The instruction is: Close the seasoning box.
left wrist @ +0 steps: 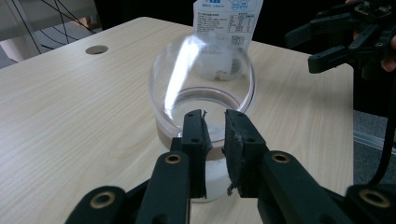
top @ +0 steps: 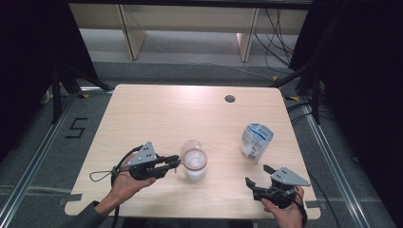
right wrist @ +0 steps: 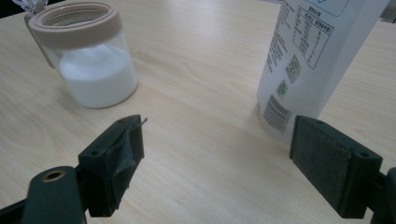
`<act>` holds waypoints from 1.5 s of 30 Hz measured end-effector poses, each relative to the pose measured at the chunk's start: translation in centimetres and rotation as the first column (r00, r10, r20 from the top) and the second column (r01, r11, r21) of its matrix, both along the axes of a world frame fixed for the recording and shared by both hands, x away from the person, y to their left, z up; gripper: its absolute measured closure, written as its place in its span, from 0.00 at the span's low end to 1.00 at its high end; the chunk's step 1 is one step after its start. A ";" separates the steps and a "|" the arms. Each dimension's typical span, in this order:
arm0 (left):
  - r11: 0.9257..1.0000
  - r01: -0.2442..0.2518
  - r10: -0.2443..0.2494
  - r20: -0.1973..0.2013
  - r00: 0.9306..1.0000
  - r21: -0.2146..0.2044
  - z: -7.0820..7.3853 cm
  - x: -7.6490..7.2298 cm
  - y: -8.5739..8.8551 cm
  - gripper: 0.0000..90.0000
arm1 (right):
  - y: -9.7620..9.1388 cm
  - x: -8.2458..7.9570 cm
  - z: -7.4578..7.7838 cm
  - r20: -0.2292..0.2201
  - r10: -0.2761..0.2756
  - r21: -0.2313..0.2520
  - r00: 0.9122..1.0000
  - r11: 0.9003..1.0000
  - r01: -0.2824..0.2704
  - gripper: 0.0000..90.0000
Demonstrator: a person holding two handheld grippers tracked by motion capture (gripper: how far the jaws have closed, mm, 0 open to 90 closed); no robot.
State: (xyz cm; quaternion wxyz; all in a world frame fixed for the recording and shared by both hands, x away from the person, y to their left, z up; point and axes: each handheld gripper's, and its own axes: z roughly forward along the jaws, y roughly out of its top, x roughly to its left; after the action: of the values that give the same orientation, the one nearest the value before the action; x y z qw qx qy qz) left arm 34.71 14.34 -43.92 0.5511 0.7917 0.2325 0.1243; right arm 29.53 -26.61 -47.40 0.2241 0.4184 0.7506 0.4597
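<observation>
Left gripper (left wrist: pixel 215 126) jaws, nearly closed, pinch the rim of the jar (left wrist: pixel 203 116) of white powder (right wrist: pixel 98 74). Right gripper (right wrist: pixel 215 154) jaws wide open, empty; pouch (right wrist: pixel 313 60) just beyond.

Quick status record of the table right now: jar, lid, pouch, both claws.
jar: upright, part full of white powder
lid: clear, flipped open, hinged at the rim
left claw: nearly closed, at the jar's rim; whether it grips cannot be told
pouch: white and blue, standing right of the jar
right claw: open, empty, near the pouch
</observation>
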 end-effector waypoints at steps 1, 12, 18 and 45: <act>1.000 -0.003 0.003 0.000 1.000 0.002 0.1 0.0 0.1 0.84 | 0.0 0.0 0.0 0.003 -0.001 -0.011 1.000 1.000 0.001 0.21; 0.996 -0.058 0.052 -0.083 0.995 -0.074 0.2 0.3 1.6 0.45 | -0.3 0.3 -0.3 0.009 0.018 -0.002 1.000 1.000 -0.018 0.21; 0.994 -0.081 0.075 -0.084 0.994 -0.070 -0.1 -0.2 2.5 0.38 | -0.1 0.1 -0.2 0.003 0.007 -0.008 1.000 1.000 -0.007 0.21; 0.997 -0.082 0.082 -0.126 0.989 0.008 -2.6 -2.5 4.6 0.30 | 0.3 -0.7 -0.2 0.008 0.037 0.004 0.999 0.999 -0.037 0.18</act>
State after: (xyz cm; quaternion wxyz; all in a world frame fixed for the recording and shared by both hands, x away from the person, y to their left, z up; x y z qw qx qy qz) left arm 32.16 18.96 -46.56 0.5286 0.7884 0.2992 0.0968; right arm 28.86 -26.34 -47.58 0.2177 0.4028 0.7566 0.4669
